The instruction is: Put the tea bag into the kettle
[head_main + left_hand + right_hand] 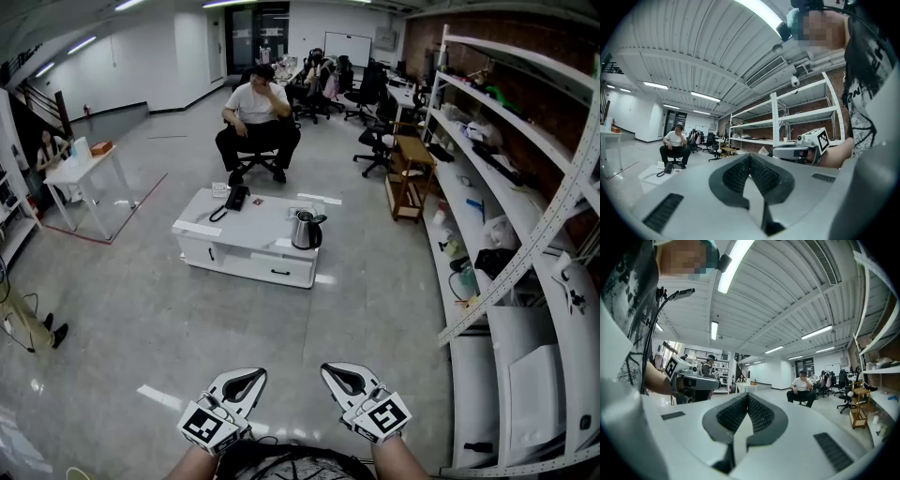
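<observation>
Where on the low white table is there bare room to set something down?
Free: the middle and front of the table top, between the phone and the kettle. Crowded: the right end around the kettle.

kettle (304, 232): bright polished metal, black plastic handle, at twelve o'clock;
bench (246, 225): smooth white, faint sheen;
floor (141, 319): glossy grey

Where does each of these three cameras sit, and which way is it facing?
Head view: on the person's head, looking forward and down at the white table with the kettle; forearms, left gripper and right gripper show below.
Left gripper view: on the left gripper, looking along its shut jaws toward the shelves; right gripper, torso at right.
Right gripper view: on the right gripper, along its shut jaws; left gripper at left.
Shared: all see the seated person.
</observation>
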A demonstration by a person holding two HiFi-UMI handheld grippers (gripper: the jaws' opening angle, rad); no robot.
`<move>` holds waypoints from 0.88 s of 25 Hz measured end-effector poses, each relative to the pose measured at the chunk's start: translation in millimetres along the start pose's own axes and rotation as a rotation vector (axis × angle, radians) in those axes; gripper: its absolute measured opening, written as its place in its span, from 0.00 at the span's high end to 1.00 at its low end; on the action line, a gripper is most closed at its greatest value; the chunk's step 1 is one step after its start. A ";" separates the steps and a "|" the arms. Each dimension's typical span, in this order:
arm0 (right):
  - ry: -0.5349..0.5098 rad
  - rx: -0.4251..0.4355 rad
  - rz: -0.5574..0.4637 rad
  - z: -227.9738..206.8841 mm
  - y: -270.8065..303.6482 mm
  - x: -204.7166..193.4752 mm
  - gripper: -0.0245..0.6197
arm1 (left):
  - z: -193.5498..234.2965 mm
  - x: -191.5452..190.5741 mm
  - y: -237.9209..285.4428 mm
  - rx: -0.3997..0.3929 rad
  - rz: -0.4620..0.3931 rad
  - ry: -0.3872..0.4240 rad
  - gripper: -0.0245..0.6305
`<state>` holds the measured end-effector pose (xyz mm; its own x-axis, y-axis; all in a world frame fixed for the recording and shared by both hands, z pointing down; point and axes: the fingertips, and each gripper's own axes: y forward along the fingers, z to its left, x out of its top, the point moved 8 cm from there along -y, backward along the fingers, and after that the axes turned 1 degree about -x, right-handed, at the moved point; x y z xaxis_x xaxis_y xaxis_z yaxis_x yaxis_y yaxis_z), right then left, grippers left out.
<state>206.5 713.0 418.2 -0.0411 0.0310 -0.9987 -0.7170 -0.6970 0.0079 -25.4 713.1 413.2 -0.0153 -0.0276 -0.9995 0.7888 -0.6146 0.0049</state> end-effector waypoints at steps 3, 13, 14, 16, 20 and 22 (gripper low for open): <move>0.000 -0.005 0.001 0.0 -0.9 -0.7 0.95 | -1.3 -1.2 0.7 -0.004 0.000 -0.013 0.95; -0.001 -0.003 -0.010 -3.7 3.1 3.1 0.95 | -2.7 5.7 1.6 0.010 -0.025 -0.033 0.95; -0.005 -0.003 -0.007 -4.5 3.7 3.6 0.95 | -2.6 5.0 1.7 0.010 -0.028 -0.036 0.95; -0.013 0.001 -0.004 -5.8 6.9 4.2 0.95 | -0.5 2.8 2.1 0.010 -0.032 -0.040 0.95; -0.019 0.013 0.004 -9.5 19.3 4.1 0.95 | 17.1 2.2 3.1 0.029 -0.027 0.001 0.95; -0.008 0.024 0.007 -12.2 27.5 3.4 0.95 | 31.8 2.5 2.6 0.045 -0.019 0.004 0.95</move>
<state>195.1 685.2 414.4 -0.0515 0.0317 -0.9982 -0.7329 -0.6801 0.0162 -42.9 686.4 411.7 -0.0272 -0.0129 -0.9995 0.7599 -0.6499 -0.0123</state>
